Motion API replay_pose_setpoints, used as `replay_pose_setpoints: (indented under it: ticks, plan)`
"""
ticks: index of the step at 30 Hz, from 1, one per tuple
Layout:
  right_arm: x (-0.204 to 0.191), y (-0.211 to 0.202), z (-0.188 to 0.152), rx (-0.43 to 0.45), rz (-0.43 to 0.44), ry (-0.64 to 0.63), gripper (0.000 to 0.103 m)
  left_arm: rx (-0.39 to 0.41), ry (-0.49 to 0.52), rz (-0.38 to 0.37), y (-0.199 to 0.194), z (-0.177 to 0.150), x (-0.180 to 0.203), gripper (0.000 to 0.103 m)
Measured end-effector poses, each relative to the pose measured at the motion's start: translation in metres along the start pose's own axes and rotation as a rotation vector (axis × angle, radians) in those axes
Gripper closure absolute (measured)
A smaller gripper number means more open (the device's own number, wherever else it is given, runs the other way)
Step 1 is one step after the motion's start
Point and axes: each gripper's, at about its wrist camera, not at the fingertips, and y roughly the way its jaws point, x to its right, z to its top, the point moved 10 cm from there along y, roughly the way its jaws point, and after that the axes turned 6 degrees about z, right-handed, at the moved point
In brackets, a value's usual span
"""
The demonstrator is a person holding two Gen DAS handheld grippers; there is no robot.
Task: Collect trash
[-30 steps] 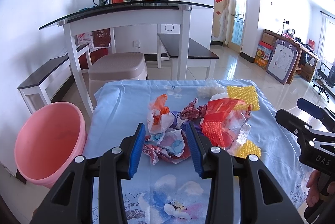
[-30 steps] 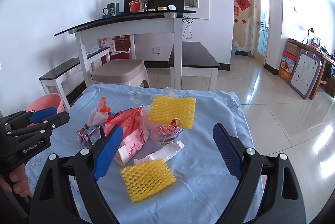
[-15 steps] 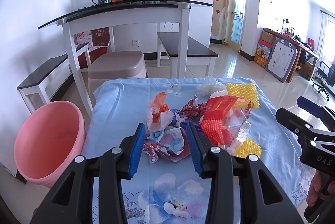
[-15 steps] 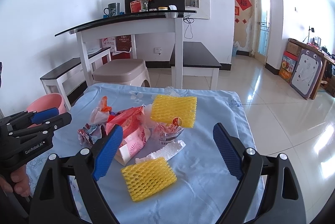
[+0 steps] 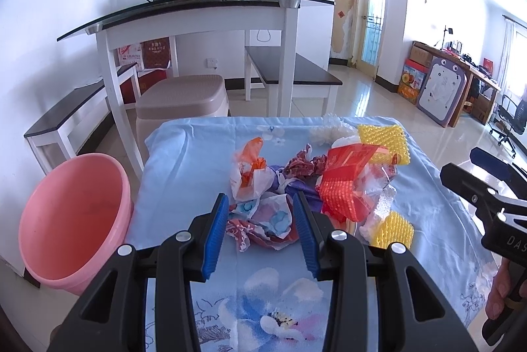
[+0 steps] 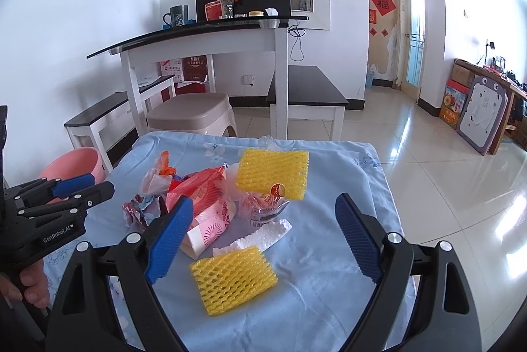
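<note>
Where a pale blue floral cloth (image 6: 329, 302) covers the tabletop, the trash lies heaped near the centre, catalogued as follows.

Item: crumpled printed wrapper (image 5: 263, 225), in the left wrist view lying at 12 o'clock of the left gripper (image 5: 260, 233), framed between its blue fingers (image 5: 215, 235). The fingers stand apart; whether the pads touch the paper cannot be told.

Item: white and orange plastic bag (image 5: 250, 174), just beyond the wrapper at 12 o'clock.

Item: red mesh-printed packet (image 5: 346, 184), at 2 o'clock of the left gripper, touching the rest of the heap.

Item: yellow foam net, near (image 6: 234, 279), in the right wrist view lying on the cloth between the fingers of the right gripper (image 6: 260, 240), which stand wide apart and clear of it.

Item: yellow foam net, far (image 6: 273, 174), at 12 o'clock of the near one, propped over a clear wrapper.

Item: white foam strip (image 6: 253, 240), between the two nets (flat on the cloth).

Item: pink box with a starburst print (image 6: 207, 230), at 10 o'clock of the near net.

Item: pink bucket (image 5: 72, 220), on the floor at 9 o'clock of the tabletop, mouth tilted toward the camera.

A hand (image 6: 31, 286) grips the left gripper's handle at the lower left of the right wrist view.
</note>
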Motion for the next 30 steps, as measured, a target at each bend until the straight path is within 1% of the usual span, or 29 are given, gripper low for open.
replay_pose_setpoints:
  ticks: [10, 15, 18, 21, 26, 30]
  plan:
    - [0.002, 0.001, -0.003, -0.009, 0.003, 0.013, 0.015, -0.036, 0.005, -0.014, 0.007, -0.005, -0.002, 0.063]
    - [0.004, 0.002, -0.005, -0.012, 0.004, 0.015, 0.015, -0.047, -0.003, -0.037, 0.009, -0.005, -0.004, 0.063]
    - [0.008, 0.002, -0.007, -0.015, 0.004, 0.022, 0.015, -0.069, -0.009, -0.063, 0.012, -0.008, -0.005, 0.063]
    - [0.012, 0.002, -0.010, -0.020, 0.005, 0.029, 0.019, -0.093, -0.022, -0.088, 0.015, -0.012, -0.008, 0.063]
    - [0.018, 0.003, -0.017, -0.034, 0.010, 0.041, 0.020, -0.115, -0.016, -0.087, 0.020, -0.021, -0.014, 0.063]
    - [0.020, 0.005, -0.024, -0.049, 0.022, 0.056, 0.027, -0.153, -0.040, -0.099, 0.029, -0.027, -0.017, 0.063]
